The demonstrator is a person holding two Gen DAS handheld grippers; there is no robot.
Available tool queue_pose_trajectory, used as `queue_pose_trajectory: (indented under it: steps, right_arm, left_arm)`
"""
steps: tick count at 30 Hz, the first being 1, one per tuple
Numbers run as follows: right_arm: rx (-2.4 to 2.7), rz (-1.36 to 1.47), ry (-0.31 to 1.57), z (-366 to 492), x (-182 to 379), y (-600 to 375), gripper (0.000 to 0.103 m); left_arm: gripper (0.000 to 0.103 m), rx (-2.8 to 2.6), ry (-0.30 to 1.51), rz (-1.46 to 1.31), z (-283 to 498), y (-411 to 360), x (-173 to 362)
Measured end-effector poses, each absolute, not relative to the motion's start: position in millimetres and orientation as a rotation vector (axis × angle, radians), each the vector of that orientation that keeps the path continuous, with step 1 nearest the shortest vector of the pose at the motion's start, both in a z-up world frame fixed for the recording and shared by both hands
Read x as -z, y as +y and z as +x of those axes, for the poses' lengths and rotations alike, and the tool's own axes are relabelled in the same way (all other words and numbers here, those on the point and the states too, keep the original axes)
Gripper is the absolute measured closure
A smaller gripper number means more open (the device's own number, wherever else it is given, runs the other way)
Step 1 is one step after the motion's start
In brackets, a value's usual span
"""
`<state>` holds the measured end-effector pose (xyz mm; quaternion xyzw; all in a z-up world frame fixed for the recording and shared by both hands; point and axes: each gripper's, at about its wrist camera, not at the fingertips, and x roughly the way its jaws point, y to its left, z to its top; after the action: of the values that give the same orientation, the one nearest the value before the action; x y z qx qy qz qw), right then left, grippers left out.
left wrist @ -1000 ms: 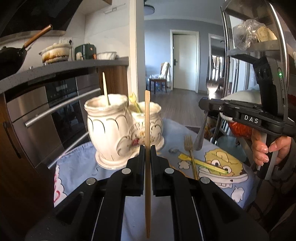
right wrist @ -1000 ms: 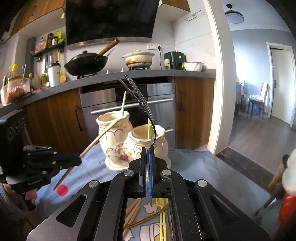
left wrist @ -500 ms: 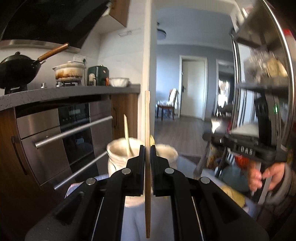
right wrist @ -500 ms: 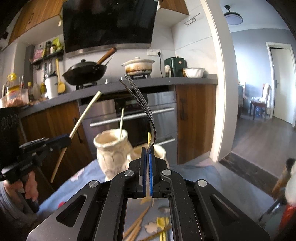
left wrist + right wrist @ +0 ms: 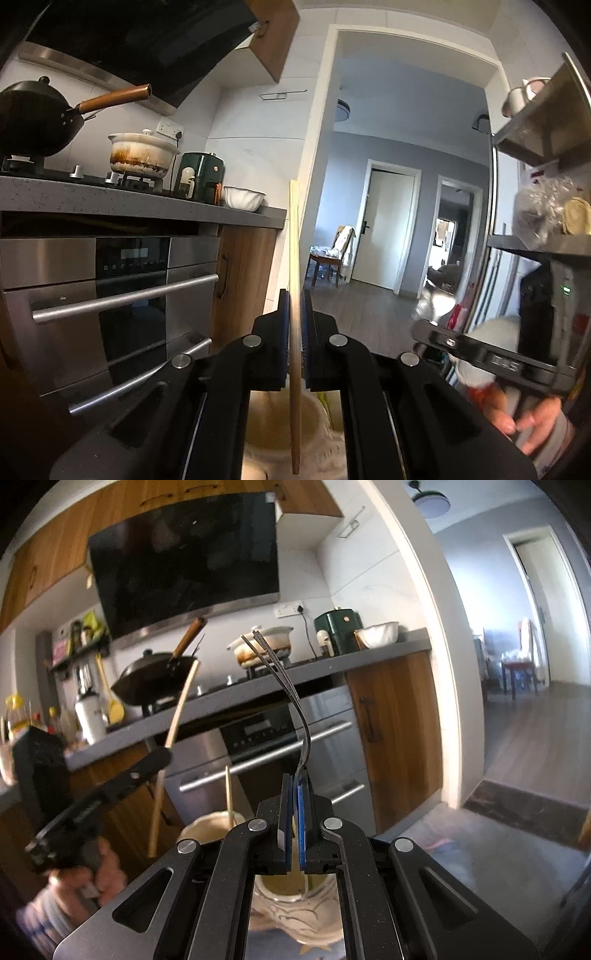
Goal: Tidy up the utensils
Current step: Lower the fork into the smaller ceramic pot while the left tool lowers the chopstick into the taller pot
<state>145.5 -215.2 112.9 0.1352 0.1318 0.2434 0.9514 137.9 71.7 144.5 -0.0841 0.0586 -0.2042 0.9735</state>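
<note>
**Both grippers lifted above the holder, each with a utensil clamped**

A second ago both wrist views looked down on the blue patterned cloth with loose cutlery lying on it; that cloth has dropped almost out of sight, and the views have swung up to the oven front and the counter. The white ceramic utensil holder, then standing clear ahead of the left gripper, now sits low and close under it, half hidden by the black fingers.

The left gripper has its jaws closed tight on a wooden chopstick, which stands nearly upright, its lower end hanging over the holder's wide mouth. In the right wrist view the same stick leans across the oven front.

The right gripper has its jaws pressed together on a metal fork, handle below, tines curving up and to the left. The holder's second cup lies directly beneath the jaws, and the fork's handle tip shows against its rim. Another chopstick already stands in the taller cup.

Around them: a black wok and a stained casserole pot on the hob, a green appliance, a white bowl, and a metal shelf rack at the right. The person's hand grips the left tool's handle, blurred.
</note>
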Motion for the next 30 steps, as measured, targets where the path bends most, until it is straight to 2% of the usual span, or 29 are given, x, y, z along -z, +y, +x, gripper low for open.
queue_pose_trajectory:
  steps: [10,30]
  right_arm:
    - [-0.470,0.239,0.305,166,-91,-198,0.100]
    - [-0.456,0.166,0.428,179,-50,-180,0.100]
  left_arm:
    - [0.097,0.324,0.150,-0.155,174,65,-120]
    - [0.096,0.294,0.211,-0.121,139,77,-90]
